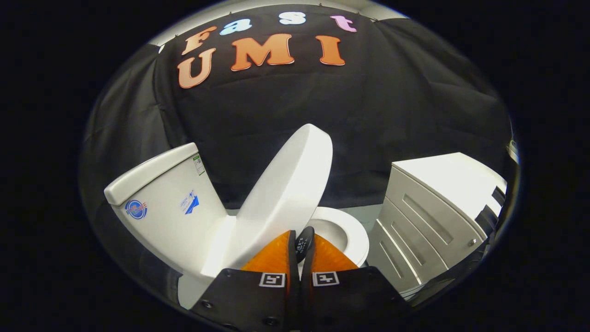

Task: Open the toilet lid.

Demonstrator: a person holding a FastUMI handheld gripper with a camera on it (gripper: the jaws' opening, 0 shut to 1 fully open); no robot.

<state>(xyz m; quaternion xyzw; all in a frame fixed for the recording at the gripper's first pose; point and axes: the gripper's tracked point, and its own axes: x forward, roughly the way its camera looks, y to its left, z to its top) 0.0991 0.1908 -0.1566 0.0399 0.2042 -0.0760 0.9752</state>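
Observation:
The white toilet lid (286, 184) stands raised at a steep tilt, leaning back toward the tank (166, 203). Below and to its right shows the white seat ring with the bowl opening (343, 233). My gripper (302, 236) sits low in front of the toilet, its fingertips (282, 246) right at the lid's lower front edge and over the seat. The two fingers lie close together with only a thin slit between them, and nothing shows clamped in it. Whether the left finger touches the lid's surface I cannot tell.
A white cabinet with drawers (433, 207) stands right of the toilet, close to the bowl. The tank lid (152, 170) tops the tank at the left. A strip of grey floor (364, 212) shows between toilet and cabinet.

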